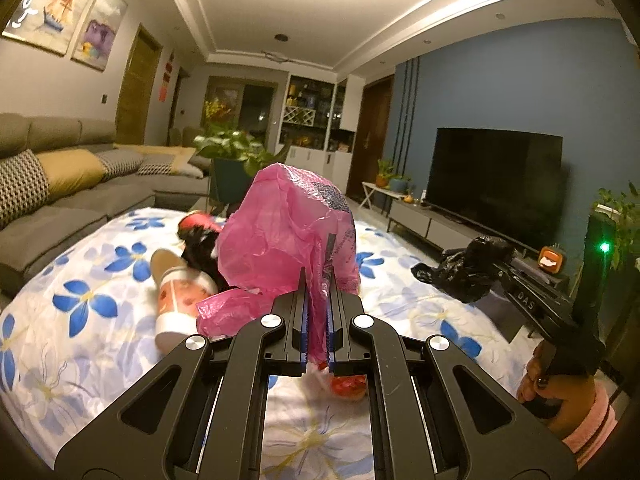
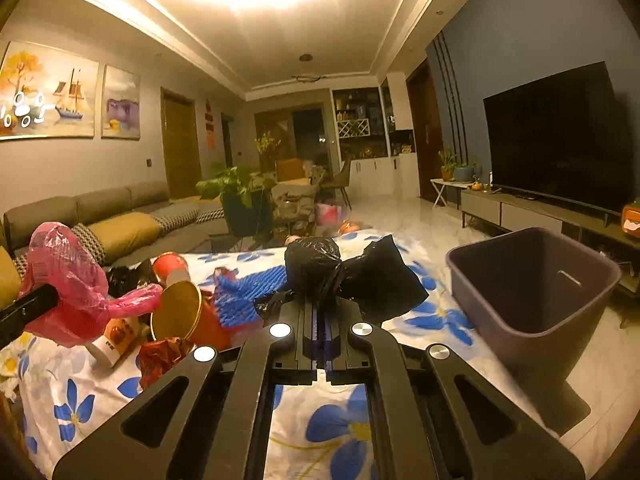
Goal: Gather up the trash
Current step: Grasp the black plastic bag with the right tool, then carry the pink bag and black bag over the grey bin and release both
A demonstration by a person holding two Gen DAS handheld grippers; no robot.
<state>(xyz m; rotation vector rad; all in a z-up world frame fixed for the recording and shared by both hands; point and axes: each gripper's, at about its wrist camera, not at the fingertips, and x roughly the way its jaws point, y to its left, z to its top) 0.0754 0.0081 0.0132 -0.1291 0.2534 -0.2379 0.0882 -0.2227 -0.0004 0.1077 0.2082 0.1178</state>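
Observation:
My left gripper [image 1: 318,280] is shut on a crumpled pink plastic bag [image 1: 280,232], held up above the flowered cloth [image 1: 80,304]. The same pink bag [image 2: 68,280] shows at the left of the right wrist view. My right gripper [image 2: 320,308] is shut on a black plastic bag [image 2: 340,276], which is also the black bag [image 1: 468,268] at the right of the left wrist view. A dark bin [image 2: 532,284] stands open on the floor to the right. On the cloth lie a white and red cup [image 1: 176,300], a gold-lidded red tube [image 2: 180,312], a red wrapper [image 2: 160,360] and blue netting [image 2: 248,296].
A grey sofa [image 1: 80,184] with cushions runs along the left. A potted plant [image 2: 240,196] stands behind the table. A television [image 1: 496,184] on a low cabinet lines the blue wall at right. A hand [image 1: 560,396] in a pink sleeve holds the right gripper.

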